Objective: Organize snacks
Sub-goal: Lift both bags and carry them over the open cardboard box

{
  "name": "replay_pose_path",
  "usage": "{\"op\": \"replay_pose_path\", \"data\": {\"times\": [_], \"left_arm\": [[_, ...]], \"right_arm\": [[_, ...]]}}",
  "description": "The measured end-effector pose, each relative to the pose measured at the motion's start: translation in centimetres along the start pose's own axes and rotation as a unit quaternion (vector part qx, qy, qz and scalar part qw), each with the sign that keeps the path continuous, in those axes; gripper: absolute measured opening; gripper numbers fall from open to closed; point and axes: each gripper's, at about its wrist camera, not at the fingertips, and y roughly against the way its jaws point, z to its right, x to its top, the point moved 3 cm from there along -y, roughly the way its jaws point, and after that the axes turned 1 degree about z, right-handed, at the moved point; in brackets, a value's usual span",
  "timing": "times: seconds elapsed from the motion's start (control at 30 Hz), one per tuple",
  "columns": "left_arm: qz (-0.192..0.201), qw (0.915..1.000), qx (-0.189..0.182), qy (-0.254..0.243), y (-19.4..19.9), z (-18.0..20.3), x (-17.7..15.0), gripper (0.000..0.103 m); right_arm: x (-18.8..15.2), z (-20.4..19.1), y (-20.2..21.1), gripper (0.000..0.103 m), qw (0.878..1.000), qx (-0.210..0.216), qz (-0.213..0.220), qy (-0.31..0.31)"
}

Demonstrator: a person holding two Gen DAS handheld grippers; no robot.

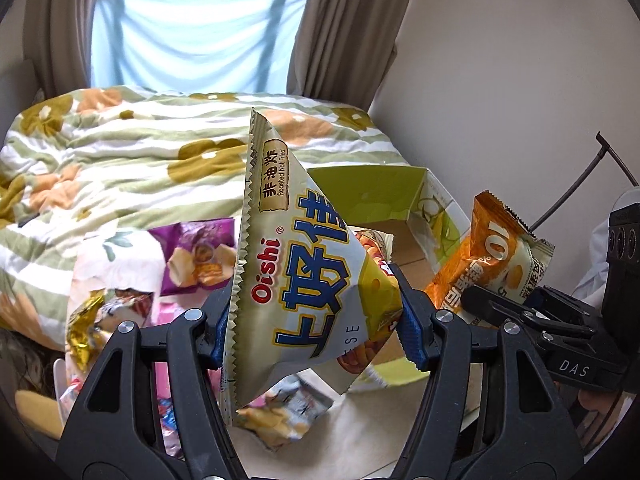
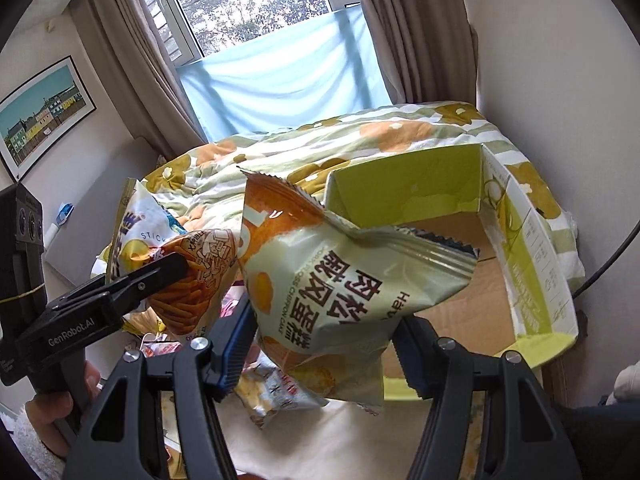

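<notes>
My left gripper [image 1: 316, 320] is shut on a cream and yellow Oishi snack bag [image 1: 296, 264], held up in the air over the bed. My right gripper [image 2: 320, 344] is shut on an orange and pale green chiffon cake bag [image 2: 340, 288], held just left of the open green cardboard box [image 2: 532, 256]. The box also shows behind the Oishi bag in the left wrist view [image 1: 416, 200]. The cake bag [image 1: 496, 256] and the right gripper [image 1: 520, 316] appear at the right of the left wrist view. The Oishi bag [image 2: 160, 248] appears at the left of the right wrist view.
Several loose snack packs lie on the bed: a purple one [image 1: 196, 260], a gold one [image 1: 88, 324] and a pale one [image 2: 276, 396] below the grippers. A flowered quilt [image 1: 120, 152] covers the bed. A wall [image 1: 500, 80] stands right of the box.
</notes>
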Motion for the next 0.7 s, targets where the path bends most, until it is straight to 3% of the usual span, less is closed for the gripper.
{"op": "replay_pose_path", "data": {"times": [0.23, 0.43, 0.57, 0.63, 0.67, 0.7], "left_arm": [[-0.030, 0.9995, 0.011, 0.002, -8.6, 5.4, 3.2, 0.062], [-0.084, 0.9959, 0.032, 0.011, -16.3, 7.2, 3.8, 0.062], [-0.116, 0.9923, 0.044, 0.011, -19.5, 7.5, 3.4, 0.062], [-0.124, 0.9908, 0.052, 0.009, -20.7, 7.3, 2.9, 0.064], [-0.127, 0.9904, 0.054, 0.007, -21.1, 7.3, 2.9, 0.070], [-0.127, 0.9903, 0.056, 0.004, -21.5, 7.5, 3.0, 0.086]], "right_arm": [[4.1, 7.0, -2.3, 0.059, 1.000, -0.011, -0.028, 0.004], [5.8, 11.1, -5.3, 0.059, 0.997, -0.012, -0.066, 0.023], [6.2, 12.6, -6.9, 0.059, 0.996, -0.006, -0.088, 0.026], [6.2, 13.2, -7.3, 0.059, 0.995, -0.011, -0.096, 0.028], [6.2, 13.4, -7.5, 0.059, 0.995, -0.013, -0.099, 0.028], [6.3, 13.6, -7.7, 0.059, 0.994, -0.013, -0.101, 0.029]]}}
